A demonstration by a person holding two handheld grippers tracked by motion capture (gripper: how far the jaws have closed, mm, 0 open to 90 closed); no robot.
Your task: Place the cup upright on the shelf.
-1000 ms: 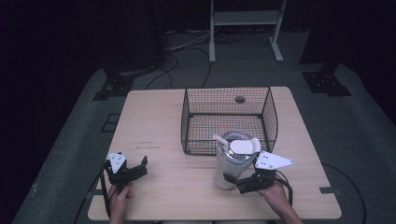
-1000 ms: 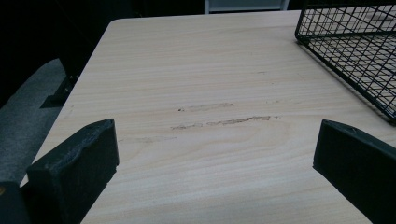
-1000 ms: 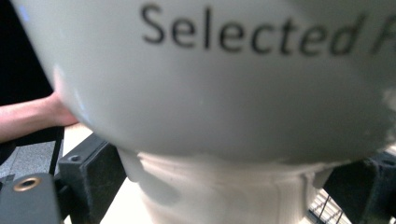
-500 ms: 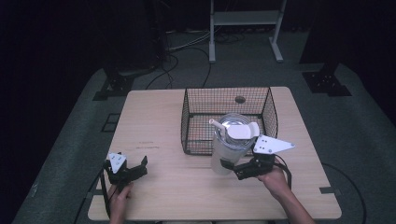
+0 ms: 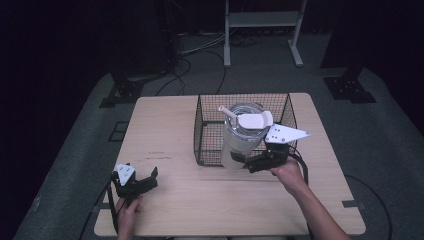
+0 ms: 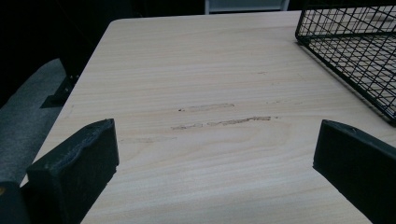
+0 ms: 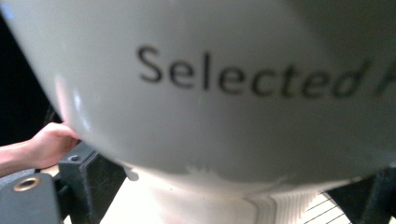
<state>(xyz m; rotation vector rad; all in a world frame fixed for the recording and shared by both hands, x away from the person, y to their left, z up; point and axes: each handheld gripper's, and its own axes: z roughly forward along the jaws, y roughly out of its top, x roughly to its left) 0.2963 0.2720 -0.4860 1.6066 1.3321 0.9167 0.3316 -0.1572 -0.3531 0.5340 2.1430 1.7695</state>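
Observation:
A white tumbler (image 5: 239, 142) with a clear lid, a white flap and a straw hangs tilted at the front wall of the black wire basket (image 5: 201, 125). My right gripper (image 5: 248, 163) is shut on the tumbler's lower part. Up close, the tumbler's wall (image 7: 224, 93) carries the printed word "Selected", with my right gripper (image 7: 231, 189) clamped around its narrower base. My left gripper (image 5: 144, 181) rests open near the table's front left corner. Its jaws (image 6: 217, 135) stand wide apart over bare wood.
The light wooden table (image 5: 165, 130) has faint scuff marks (image 6: 219, 122) ahead of the left gripper. The basket's corner (image 6: 345, 46) lies to that gripper's front right. A small dark object (image 5: 256, 104) lies at the basket's back. The person's left hand (image 7: 51, 140) shows beyond the tumbler.
The right gripper has carried the tumbler up and away from the person, from the table in front of the basket to the basket's front wall. The left gripper has stayed put.

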